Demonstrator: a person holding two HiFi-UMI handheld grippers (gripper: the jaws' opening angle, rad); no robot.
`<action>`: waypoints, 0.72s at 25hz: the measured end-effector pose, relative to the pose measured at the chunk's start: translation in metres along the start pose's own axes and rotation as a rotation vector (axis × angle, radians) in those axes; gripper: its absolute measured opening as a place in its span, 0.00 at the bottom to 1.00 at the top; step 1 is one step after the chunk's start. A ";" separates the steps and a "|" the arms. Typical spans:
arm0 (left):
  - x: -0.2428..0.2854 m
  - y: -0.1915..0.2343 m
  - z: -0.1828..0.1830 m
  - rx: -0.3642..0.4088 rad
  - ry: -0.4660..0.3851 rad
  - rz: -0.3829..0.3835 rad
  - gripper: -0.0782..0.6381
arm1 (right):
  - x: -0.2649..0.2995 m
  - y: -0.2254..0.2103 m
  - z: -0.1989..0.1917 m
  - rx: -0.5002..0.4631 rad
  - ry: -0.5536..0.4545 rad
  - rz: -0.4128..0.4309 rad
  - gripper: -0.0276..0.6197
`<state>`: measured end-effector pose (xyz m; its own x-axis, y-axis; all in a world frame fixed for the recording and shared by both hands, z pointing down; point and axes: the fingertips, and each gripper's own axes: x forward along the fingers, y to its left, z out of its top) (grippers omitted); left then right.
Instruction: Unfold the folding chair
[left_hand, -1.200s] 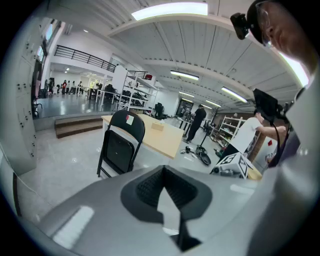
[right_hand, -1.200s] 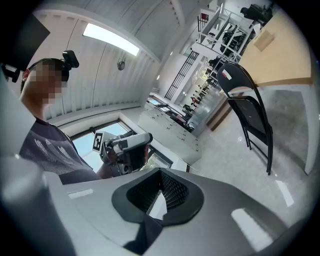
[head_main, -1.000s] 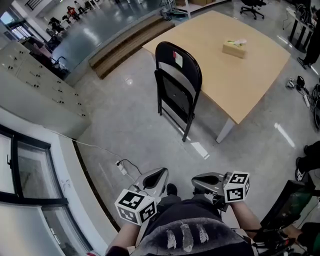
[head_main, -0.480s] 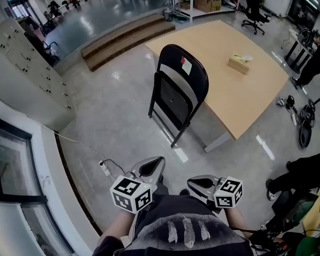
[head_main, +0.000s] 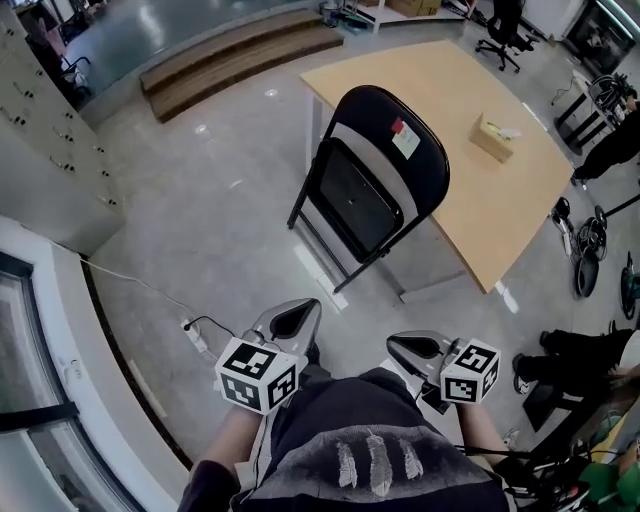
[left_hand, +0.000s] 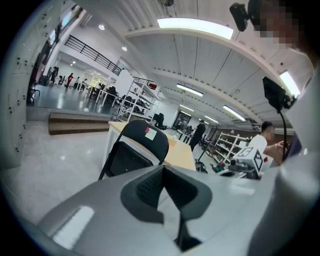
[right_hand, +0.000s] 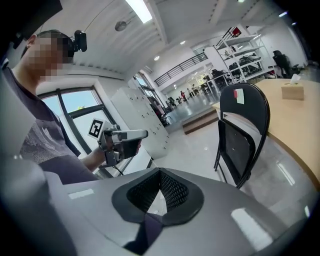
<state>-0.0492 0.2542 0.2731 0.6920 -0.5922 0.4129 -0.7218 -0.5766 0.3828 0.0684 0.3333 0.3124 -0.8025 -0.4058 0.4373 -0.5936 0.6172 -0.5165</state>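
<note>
A black folding chair (head_main: 375, 190) stands folded and upright on the grey floor, leaning against the edge of a light wooden table (head_main: 455, 120). It shows again as the chair (left_hand: 137, 152) in the left gripper view and the chair (right_hand: 242, 135) in the right gripper view. My left gripper (head_main: 290, 318) and right gripper (head_main: 412, 348) are held close to my body, well short of the chair. Both are shut with nothing between the jaws.
A tissue box (head_main: 493, 136) lies on the table. A white cable and plug (head_main: 190, 325) run along the floor at the left by the wall. Wooden steps (head_main: 230, 60) lie at the back. A person's legs (head_main: 585, 350) and gear sit at the right.
The chair has come nearer and larger in the head view as I walked toward it. Both grippers stayed shut and low by my body.
</note>
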 end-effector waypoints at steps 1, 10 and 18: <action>0.001 0.008 0.003 0.003 -0.002 0.001 0.11 | 0.005 -0.001 0.004 -0.005 0.007 -0.008 0.04; 0.037 0.046 0.003 -0.030 0.045 0.014 0.11 | 0.022 -0.038 0.053 -0.044 -0.014 -0.075 0.04; 0.135 0.073 -0.002 -0.033 0.155 0.095 0.11 | 0.015 -0.137 0.126 -0.115 -0.085 -0.124 0.04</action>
<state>-0.0082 0.1335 0.3584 0.6127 -0.5474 0.5701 -0.7854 -0.5019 0.3622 0.1299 0.1575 0.2973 -0.7289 -0.5359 0.4260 -0.6812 0.6302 -0.3727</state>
